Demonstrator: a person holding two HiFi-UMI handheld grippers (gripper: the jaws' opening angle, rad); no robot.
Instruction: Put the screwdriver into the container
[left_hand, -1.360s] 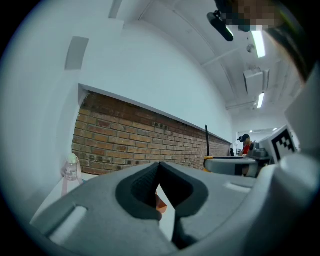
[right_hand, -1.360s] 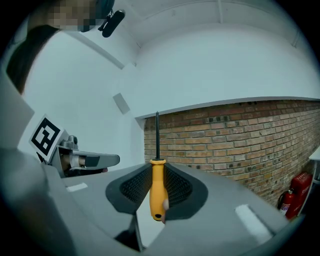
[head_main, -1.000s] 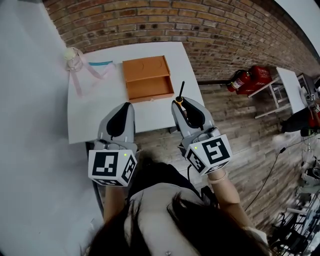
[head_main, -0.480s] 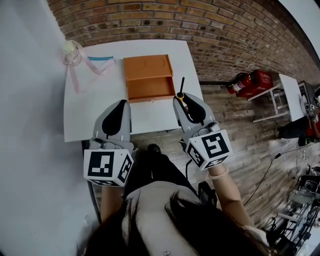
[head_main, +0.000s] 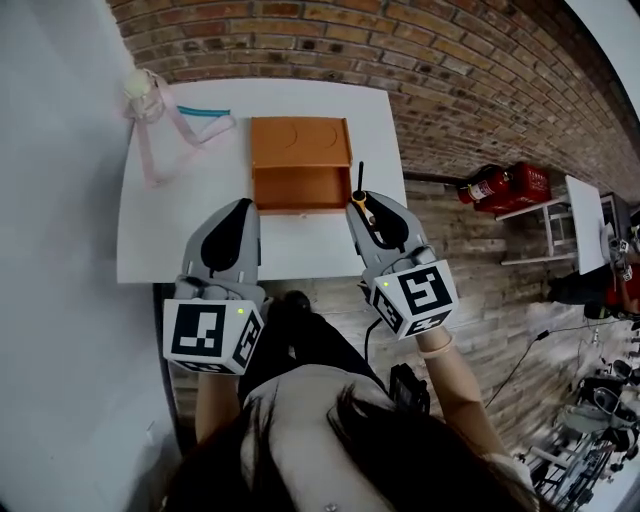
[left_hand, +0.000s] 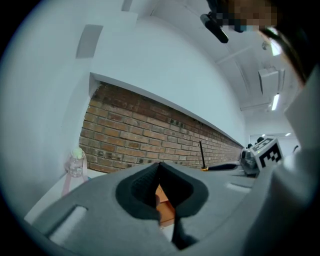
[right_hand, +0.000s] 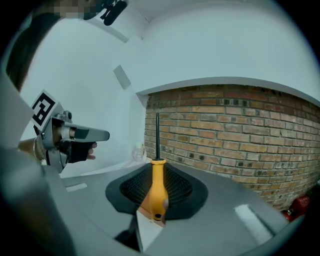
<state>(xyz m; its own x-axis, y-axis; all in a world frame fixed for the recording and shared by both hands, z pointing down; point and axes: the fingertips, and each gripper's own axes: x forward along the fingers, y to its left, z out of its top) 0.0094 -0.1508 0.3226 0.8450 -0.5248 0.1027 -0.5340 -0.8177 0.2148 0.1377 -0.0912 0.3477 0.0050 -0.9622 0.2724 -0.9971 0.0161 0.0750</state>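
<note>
Yellow-handled, slim-shafted screwdriver (right_hand: 157, 190) clamped in right gripper (head_main: 360, 207) jaws; left gripper (left_hand: 160, 166) jaws together.

The jaws of your right gripper (head_main: 363, 206) are matt grey plastic; between them the screwdriver (right_hand: 157, 192) has a glossy yellow plastic handle and dark metal shaft; ahead, a smooth orange container (head_main: 300, 188)
</note>
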